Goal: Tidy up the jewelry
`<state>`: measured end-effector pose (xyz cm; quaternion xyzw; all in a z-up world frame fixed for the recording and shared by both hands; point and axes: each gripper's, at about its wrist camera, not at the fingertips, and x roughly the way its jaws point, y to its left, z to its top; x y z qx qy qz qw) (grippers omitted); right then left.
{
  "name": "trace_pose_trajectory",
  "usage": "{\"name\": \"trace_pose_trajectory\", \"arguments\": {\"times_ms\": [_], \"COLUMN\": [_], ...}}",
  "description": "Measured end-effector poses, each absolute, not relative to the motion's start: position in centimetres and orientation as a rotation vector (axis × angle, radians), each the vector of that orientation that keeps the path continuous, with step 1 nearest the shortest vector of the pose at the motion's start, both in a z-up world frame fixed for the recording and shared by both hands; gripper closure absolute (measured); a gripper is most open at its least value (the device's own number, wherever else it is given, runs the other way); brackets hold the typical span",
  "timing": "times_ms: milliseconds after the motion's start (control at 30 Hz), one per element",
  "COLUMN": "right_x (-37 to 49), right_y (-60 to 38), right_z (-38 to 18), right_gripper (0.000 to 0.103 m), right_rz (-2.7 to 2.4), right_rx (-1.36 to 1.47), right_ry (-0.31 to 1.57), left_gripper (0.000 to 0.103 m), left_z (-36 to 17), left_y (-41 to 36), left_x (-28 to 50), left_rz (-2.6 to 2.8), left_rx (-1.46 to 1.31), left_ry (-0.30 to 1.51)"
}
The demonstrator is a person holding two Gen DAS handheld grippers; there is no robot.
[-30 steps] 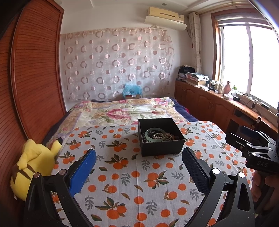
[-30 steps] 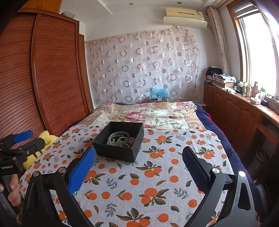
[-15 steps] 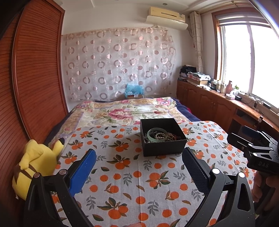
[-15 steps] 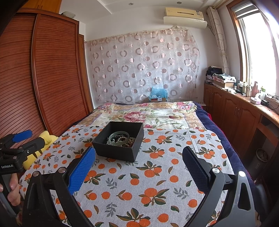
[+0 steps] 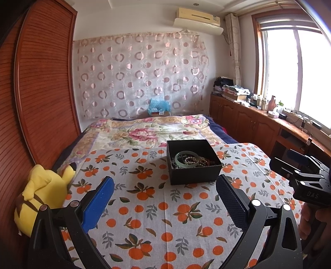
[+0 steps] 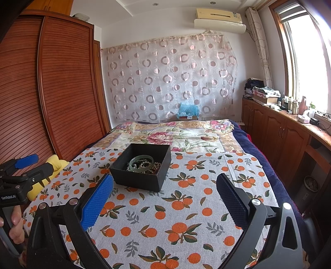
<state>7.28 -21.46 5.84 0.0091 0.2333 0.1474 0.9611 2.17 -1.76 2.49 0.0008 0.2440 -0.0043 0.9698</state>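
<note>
Beads (image 5: 203,161) under bangle (image 5: 186,159) tangled, indistinct; plush toy (image 6: 54,165) mostly hidden.

yellow plush toy (image 5: 41,196) beside wardrobe (image 5: 41,93); orange-print cloth (image 5: 165,207) over bed; air conditioner (image 5: 198,18) above.

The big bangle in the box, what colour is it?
The bangle is pale jade green, resting on beaded bracelets in the black box. The right wrist view shows it best.
</note>
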Motion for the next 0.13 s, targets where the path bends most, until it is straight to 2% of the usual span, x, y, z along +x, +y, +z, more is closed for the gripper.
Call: {"name": "trace_pose_trajectory", "arguments": {"times_ms": [133], "right_x": [7.27], "right_y": [-21.46], "right_z": [5.83], "right_gripper": [0.003], "right_rz": [0.299], "right_rx": [0.019], "right_ry": [0.473], "left_gripper": [0.008], "left_z": [2.49], "left_y": [-1.77], "left_x": [2.16], "left_rz": [-0.010], "left_rx": [0.001], "left_ry": [0.493]}}
